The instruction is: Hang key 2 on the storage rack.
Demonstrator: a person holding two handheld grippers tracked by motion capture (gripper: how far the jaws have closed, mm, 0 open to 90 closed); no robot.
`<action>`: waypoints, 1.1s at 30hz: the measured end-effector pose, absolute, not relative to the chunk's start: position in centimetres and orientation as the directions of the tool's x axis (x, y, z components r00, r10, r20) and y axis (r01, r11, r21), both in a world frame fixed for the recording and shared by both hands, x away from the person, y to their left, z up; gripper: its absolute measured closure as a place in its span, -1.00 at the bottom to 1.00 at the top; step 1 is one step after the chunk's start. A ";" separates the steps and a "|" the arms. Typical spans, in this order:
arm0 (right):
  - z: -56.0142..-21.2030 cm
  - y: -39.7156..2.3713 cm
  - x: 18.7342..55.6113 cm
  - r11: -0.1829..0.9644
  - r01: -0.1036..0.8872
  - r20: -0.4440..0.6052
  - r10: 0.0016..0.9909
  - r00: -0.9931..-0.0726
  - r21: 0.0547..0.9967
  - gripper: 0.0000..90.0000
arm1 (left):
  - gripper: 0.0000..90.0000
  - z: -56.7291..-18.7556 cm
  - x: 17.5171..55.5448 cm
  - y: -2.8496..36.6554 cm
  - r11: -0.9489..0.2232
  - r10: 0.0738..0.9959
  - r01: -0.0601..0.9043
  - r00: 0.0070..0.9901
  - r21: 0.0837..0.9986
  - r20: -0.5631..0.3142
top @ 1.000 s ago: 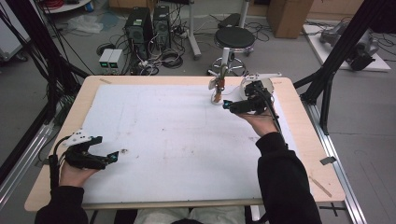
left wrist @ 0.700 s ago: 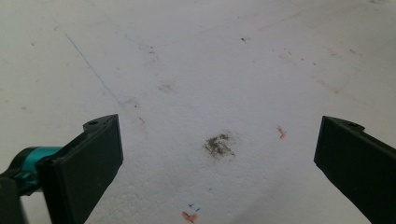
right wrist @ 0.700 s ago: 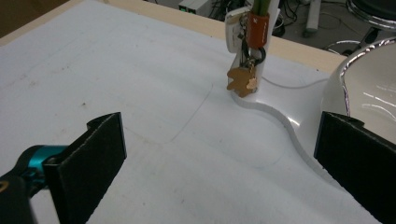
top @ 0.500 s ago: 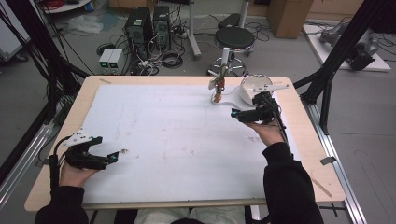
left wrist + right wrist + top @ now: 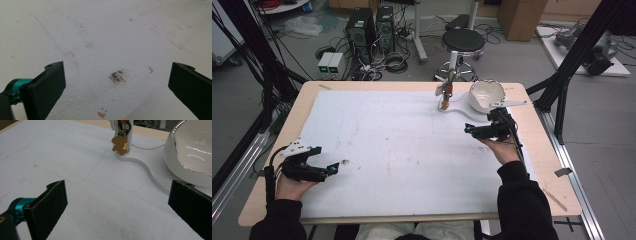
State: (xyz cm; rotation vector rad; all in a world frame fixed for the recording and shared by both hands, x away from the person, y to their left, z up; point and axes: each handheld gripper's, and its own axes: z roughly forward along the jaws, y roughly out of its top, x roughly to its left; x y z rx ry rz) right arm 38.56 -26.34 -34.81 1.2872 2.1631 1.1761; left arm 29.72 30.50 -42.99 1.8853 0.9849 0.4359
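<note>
While the left claw (image 5: pixel 333 169) rests spread wide at the table's (image 5: pixel 377 86) near edge, the right claw (image 5: pixel 467 130), jaws apart, faces a keyring stand (image 5: pixel 447 92) beside a white bowl (image 5: pixel 485 95), nothing between.

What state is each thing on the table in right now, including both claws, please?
Left claw: open, empty, low over the white sheet.
Right claw: open, empty, pointing towards the post.
White bowl: tipped on its side, opening towards the person.
White post: upright, keyring hanging on it.
Brown bear-shaped charm: dangling from the keyring against the post.
</note>
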 end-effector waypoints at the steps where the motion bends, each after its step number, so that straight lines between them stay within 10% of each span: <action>1: -35.1 -26.5 38.4 0.236 0.548 0.103 0.850 -0.517 0.802 -0.97 | -0.96 -43.0 29.7 30.5 -0.241 0.783 0.451 0.614 0.860 -0.103; 33: -40.4 -31.2 33.4 0.221 0.521 0.072 0.872 -0.483 0.824 -0.97 | -0.96 -43.1 29.6 30.4 -0.244 0.779 0.453 0.618 0.858 -0.105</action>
